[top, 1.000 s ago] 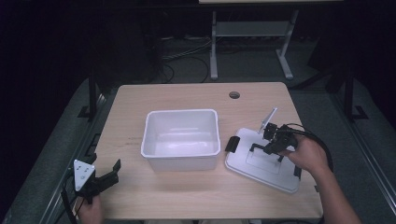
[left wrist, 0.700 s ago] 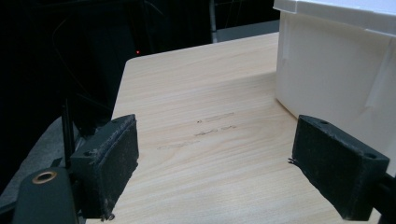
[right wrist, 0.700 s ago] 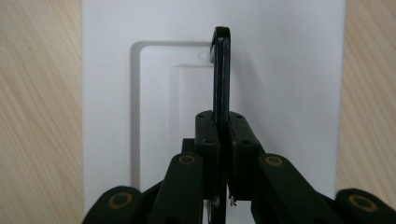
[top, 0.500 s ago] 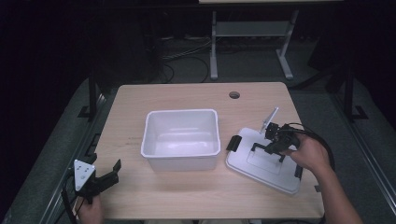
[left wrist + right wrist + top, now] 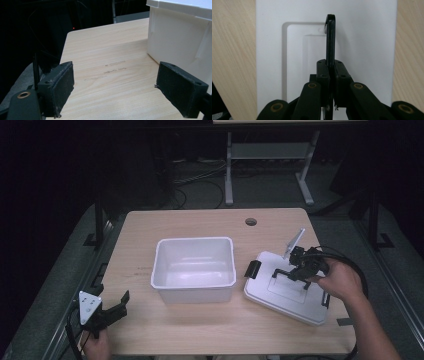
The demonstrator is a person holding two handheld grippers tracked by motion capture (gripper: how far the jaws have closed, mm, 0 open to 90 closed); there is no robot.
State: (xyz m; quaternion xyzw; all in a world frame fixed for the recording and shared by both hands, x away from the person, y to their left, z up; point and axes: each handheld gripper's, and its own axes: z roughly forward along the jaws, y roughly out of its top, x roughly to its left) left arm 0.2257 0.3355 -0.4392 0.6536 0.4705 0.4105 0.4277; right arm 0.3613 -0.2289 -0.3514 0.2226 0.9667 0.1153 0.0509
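A white lid lies on the table to the right of an empty white bin. My right gripper is over the lid's middle, shut on its thin black handle. The right gripper view shows that handle standing on edge between the closed jaws of the right gripper, with the lid below. My left gripper rests low at the table's front left corner, open with nothing in it. In the left gripper view my left gripper frames bare wood, and the bin's wall stands at the right.
The lid has a black latch on its left edge and another on its right. A cable hole is in the table's far side. Metal stand legs and cables lie on the dark floor behind.
My right gripper has risen slightly with the lid's handle held in it. The left gripper has stayed where it was.
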